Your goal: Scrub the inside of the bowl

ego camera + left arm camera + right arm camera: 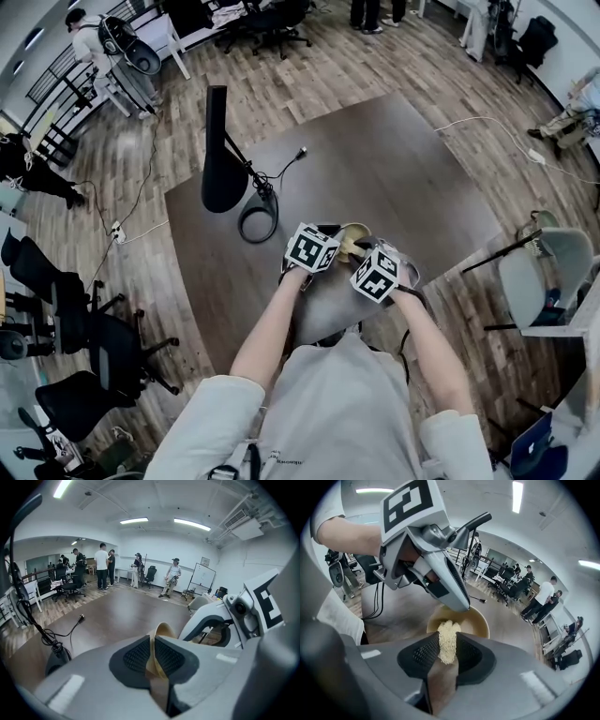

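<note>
In the head view, the bowl (356,234) sat on the bench (403,178) at the edge nearest the person, and both tools met over it. The left hand-held gripper (328,246) was at the bowl's left side. The right hand-held gripper (370,258) was over its near right side. A black stand (223,173) with a coiled cable stood well to the left of the bowl, clear of the work.

In the left gripper view, the left jaws were shut on the bowl's thin tan wall, with the rim rising between the two ribbed pads (138,656). This grip probably served to pin the bowl, so that it would neither slide nor turn under rubbing. The body of the right hand-held gripper showed just to the right of the bowl.

In the right gripper view, the right jaws were clamped on a pale, fibrous scrubber (447,641). Its free end stuck out past the pads toward the bowl's open mouth. Held that way, the fibre rather than the jaws would meet the bowl. The left hand-held gripper came down from above onto the bowl's far rim. The scrubber's tip lay over the inside of the bowl, but whether it touched the inner wall could not be told. The inside looked plain and dry. Scrubbing seemed to be at its start, and the next move would call for pressing the scrubber down and sweeping it round the inner wall.
</note>
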The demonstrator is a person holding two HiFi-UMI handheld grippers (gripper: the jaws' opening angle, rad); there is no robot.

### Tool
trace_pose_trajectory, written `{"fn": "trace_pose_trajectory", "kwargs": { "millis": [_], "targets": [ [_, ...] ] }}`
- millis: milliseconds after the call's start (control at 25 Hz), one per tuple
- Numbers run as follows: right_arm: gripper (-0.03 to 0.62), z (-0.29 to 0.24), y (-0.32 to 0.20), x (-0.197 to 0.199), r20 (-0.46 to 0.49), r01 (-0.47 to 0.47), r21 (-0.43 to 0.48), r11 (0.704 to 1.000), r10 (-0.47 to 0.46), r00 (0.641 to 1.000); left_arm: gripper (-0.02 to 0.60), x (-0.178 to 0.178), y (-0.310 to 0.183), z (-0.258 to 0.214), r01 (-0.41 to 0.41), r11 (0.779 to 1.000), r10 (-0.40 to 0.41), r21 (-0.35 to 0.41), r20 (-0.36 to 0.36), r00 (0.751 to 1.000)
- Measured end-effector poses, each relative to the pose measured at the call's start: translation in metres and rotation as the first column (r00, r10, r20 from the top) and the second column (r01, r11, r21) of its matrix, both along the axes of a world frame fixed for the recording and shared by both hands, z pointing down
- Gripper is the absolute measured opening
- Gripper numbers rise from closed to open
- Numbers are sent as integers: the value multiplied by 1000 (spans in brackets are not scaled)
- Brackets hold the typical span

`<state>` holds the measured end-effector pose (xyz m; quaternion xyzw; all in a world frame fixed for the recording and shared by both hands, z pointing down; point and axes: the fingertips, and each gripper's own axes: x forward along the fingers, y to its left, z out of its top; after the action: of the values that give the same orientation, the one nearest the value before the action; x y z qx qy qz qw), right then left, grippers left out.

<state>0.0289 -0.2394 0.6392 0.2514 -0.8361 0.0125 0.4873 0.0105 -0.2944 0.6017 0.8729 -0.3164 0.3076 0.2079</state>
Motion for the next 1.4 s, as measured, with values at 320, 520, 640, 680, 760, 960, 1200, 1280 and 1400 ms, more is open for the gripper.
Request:
{"fn": "trace_pose_trajectory", "kwargs": {
  "millis": [320,520,640,680,760,960,1200,1280,1400],
  "targets": [
    [121,-5,-23,26,-12,-82,94,992,83,996,26,14,6,2,-11,1000,11,-18,-17,1000],
    [123,-13,-30,34,8,-127,129,984,127,992,20,13,4,6,-30,999,30,-11,13,999],
    [123,-18,-36,44,32,-166,149,975,163,986,12,6,-1,9,-16,1000,16,3,28,999],
    [123,-19,-36,46,37,-174,150,973,170,985,11,4,-3,10,-10,1000,10,6,30,1000],
    [123,-21,-33,48,43,-175,150,973,171,984,6,1,-6,11,-1,1000,0,19,39,999],
    [123,-29,-24,48,79,-180,154,971,170,982,3,-5,-11,9,-1,997,-6,80,81,997],
    [123,-49,-17,60,144,-209,147,967,188,972,3,-16,-19,4,-3,987,-16,162,117,993],
    [123,-52,-17,65,131,-206,164,965,186,974,3,-24,-19,9,8,988,-29,153,133,991],
    [123,-59,-25,71,120,-205,181,962,186,975,3,-36,-21,12,1,984,-32,177,172,985]
  ]
}}
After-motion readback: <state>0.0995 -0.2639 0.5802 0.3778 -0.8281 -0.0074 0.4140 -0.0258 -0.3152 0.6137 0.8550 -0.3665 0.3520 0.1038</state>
